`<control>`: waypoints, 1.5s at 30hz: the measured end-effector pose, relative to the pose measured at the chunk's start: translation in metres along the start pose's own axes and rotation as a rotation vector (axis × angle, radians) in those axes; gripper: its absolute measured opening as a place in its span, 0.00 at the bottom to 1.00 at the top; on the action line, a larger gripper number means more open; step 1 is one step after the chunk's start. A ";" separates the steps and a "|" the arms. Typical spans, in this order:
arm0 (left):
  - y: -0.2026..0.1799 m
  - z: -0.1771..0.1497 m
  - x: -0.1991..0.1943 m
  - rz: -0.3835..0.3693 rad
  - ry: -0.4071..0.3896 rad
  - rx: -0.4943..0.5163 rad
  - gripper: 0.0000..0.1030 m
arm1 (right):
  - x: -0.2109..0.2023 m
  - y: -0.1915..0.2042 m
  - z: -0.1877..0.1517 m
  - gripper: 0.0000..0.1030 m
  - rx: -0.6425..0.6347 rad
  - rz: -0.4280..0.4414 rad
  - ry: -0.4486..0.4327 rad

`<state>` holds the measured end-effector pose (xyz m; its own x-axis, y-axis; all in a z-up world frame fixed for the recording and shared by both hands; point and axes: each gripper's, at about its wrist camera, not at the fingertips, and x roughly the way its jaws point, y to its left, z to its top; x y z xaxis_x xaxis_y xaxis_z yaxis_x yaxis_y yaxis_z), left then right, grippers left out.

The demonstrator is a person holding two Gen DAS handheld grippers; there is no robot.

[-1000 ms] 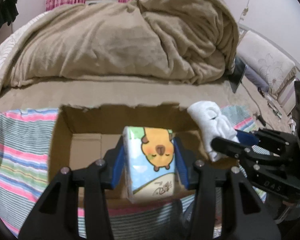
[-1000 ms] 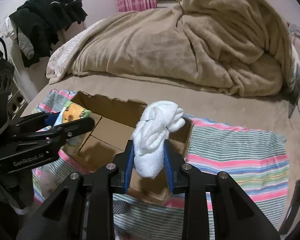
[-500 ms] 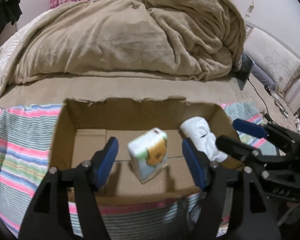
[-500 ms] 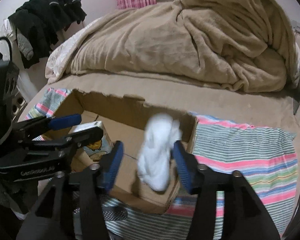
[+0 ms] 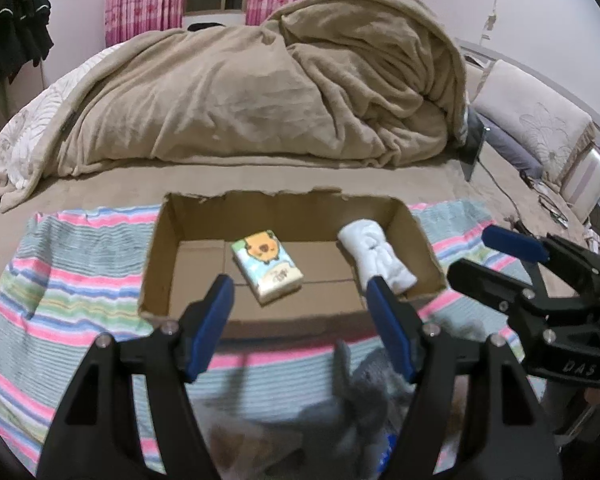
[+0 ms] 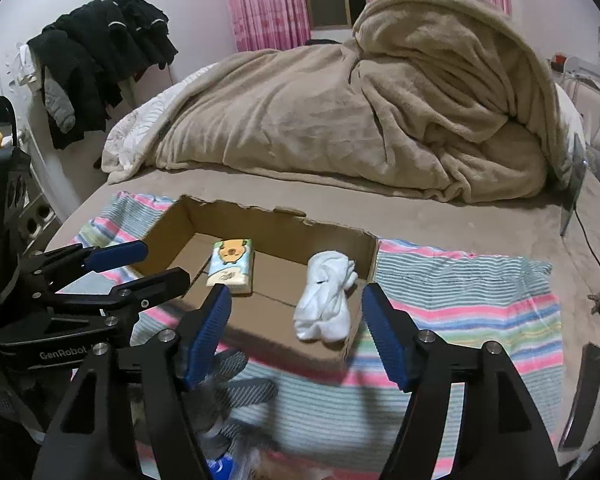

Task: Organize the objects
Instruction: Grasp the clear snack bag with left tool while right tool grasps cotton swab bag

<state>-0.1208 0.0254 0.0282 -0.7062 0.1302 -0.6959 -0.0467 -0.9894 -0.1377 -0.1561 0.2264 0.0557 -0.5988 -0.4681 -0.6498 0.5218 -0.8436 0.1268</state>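
An open cardboard box (image 5: 160, 256) (image 6: 336, 236) lies on a striped cloth on the bed. Inside it a tissue pack with a cartoon capybara (image 5: 267, 266) (image 6: 231, 266) lies flat near the middle, and a rolled white sock (image 5: 376, 258) (image 6: 326, 300) lies at the box's right end. My left gripper (image 5: 300, 304) is open and empty, held above and in front of the box's near wall; it also shows in the right wrist view (image 6: 140, 264). My right gripper (image 6: 296, 312) is open and empty, in front of the sock; it also shows in the left wrist view (image 5: 496, 256).
The striped cloth (image 5: 72, 272) (image 6: 468, 288) covers the bed's near part. A heaped tan blanket (image 5: 260, 92) fills the far side. Grey and mixed items (image 5: 360, 404) lie blurred below the grippers. Dark clothes (image 6: 100, 52) hang at the left. Cables (image 6: 596, 264) lie at the right.
Both grippers opened and drew back from the box. The tissue pack dropped from the left gripper and the white sock from the right; both now rest inside the box.
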 end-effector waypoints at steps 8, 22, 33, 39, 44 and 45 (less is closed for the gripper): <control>-0.006 -0.018 -0.033 0.017 -0.017 0.003 0.77 | -0.029 0.013 -0.013 0.73 -0.006 0.005 -0.007; -0.012 -0.051 -0.061 -0.003 -0.009 -0.022 0.81 | -0.058 0.032 -0.042 0.74 -0.023 0.002 -0.008; 0.004 -0.074 -0.051 0.017 0.036 -0.056 0.81 | -0.045 0.028 -0.065 0.74 -0.007 -0.006 0.046; 0.014 -0.095 -0.035 0.080 0.084 -0.036 0.81 | -0.029 0.022 -0.083 0.74 0.009 -0.018 0.095; 0.023 -0.114 -0.021 0.108 0.139 -0.029 0.81 | -0.016 0.016 -0.098 0.74 0.021 -0.023 0.141; 0.023 -0.117 -0.019 0.107 0.146 -0.027 0.81 | -0.013 0.015 -0.101 0.74 0.020 -0.024 0.153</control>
<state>-0.0252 0.0074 -0.0444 -0.5963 0.0339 -0.8020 0.0437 -0.9963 -0.0746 -0.0785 0.2463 -0.0099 -0.5111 -0.4035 -0.7590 0.4951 -0.8600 0.1238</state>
